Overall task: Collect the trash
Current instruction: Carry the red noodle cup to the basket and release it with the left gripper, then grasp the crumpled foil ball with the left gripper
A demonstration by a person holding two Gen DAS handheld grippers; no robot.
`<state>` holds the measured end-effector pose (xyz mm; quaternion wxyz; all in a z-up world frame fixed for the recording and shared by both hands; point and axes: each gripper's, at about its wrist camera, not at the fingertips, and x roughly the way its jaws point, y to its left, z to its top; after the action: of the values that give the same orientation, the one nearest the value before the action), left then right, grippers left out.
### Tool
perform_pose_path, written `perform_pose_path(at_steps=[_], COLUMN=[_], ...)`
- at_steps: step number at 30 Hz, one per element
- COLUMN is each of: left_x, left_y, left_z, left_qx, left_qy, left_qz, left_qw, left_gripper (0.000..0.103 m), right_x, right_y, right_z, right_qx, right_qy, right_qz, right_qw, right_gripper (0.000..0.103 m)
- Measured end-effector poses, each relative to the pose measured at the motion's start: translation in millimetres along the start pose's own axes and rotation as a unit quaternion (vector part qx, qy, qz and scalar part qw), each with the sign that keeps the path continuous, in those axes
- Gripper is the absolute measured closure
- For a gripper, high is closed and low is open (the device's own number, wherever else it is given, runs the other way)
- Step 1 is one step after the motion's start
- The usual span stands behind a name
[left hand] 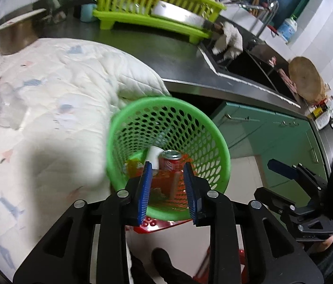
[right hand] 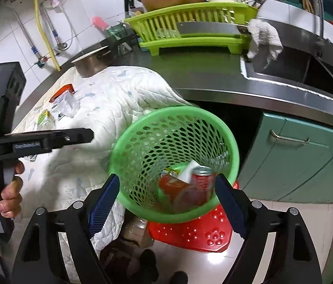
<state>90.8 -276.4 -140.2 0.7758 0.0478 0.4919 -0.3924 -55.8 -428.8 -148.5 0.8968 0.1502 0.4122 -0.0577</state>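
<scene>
Both claws are open and hold nothing: left gripper [left hand: 168, 184], right gripper [right hand: 166, 201]. Green basket [right hand: 142, 127] hangs off the counter edge [right hand: 249, 94]; a careless knock may tip it.

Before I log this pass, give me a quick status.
Left gripper open, right gripper open, both empty over green basket. Soda can, wrappers inside. Plastic trash left on quilt. Nothing blocking.

A red wrapper [right hand: 175, 187] lies blurred behind the basket [right hand: 142, 198] mesh.

Black gripper frames with silver screws, ribbed blue fingers [left hand: 144, 187], bare-skinned hand [right hand: 5, 189]
</scene>
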Motion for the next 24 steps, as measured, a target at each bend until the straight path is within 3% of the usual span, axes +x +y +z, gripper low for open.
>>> perform_pose_path(at_steps=[13,21,24], left_x=[-86.2,-136.3,-146.9], left_y=[61.9,122.2,147.7], left_z=[-20.3,-42.2,-52.3], left_qx=[-0.055,-0.107,-0.128], left_qy=[-0.074,-0.114,-0.119], left_qz=[0.067,0.141,0.174], left_qw=[0.9934,0.9775,0.9691], left_gripper=[0.068,0.064,0.056], right_x=[13.1,29.6,34.3], right_y=[63.8,115.9,131.4], right_z=[27.9,45.7,48.4], right_qx=[-0.061,-0.110,-0.125], right_qy=[-0.005,-0.001,0.000], right_qz=[0.050,0.091,0.102], right_qw=[0.997,0.990,0.987], right_gripper=[0.023,0.023,0.023])
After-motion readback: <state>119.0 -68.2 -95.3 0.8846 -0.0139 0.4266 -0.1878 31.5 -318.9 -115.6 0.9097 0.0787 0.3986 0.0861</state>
